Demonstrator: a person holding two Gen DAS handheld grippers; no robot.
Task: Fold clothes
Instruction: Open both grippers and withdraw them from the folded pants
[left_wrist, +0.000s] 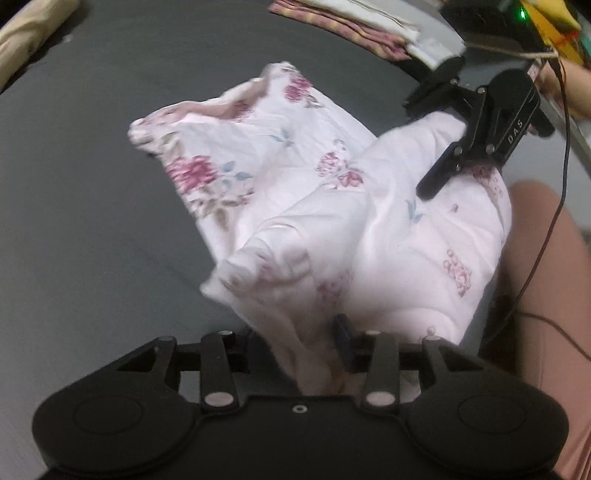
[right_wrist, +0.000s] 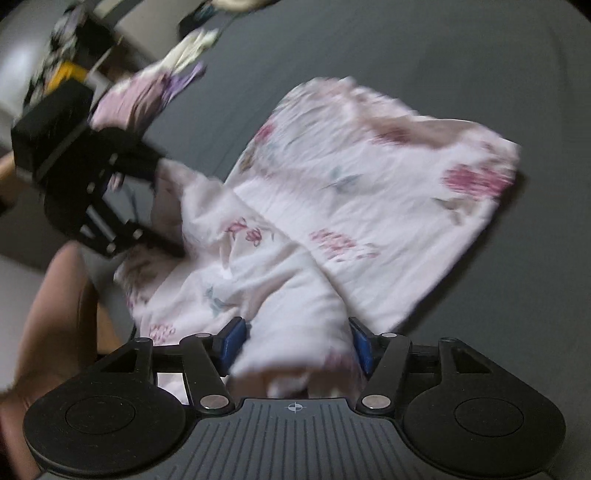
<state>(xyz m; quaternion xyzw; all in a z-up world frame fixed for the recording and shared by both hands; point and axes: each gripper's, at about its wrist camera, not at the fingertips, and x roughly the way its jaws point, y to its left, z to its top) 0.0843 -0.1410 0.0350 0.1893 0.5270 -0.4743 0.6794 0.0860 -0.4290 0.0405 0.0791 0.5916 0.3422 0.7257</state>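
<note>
A white garment with pink flowers (left_wrist: 280, 155) lies crumpled on the dark grey surface (left_wrist: 92, 184), its far part spread flat and its near part bunched up. One bunched end runs between the fingers of my left gripper (left_wrist: 299, 343), whose jaws stand apart around it without pinching. In the right wrist view the garment (right_wrist: 351, 177) passes between the blue pads (right_wrist: 232, 339) of my right gripper (right_wrist: 295, 343), which is open and loose around the cloth. Each gripper shows in the other's view: the right gripper (left_wrist: 421, 147) and the left gripper (right_wrist: 170, 210), both spread over the cloth's near edge.
A stack of folded clothes (left_wrist: 351, 26) lies at the far edge, a beige roll (left_wrist: 29, 33) at the far left. A person's leg (left_wrist: 546, 277) and a black cable (left_wrist: 554, 206) are on the right. More pink and purple clothes (right_wrist: 147, 92) lie beyond the left gripper.
</note>
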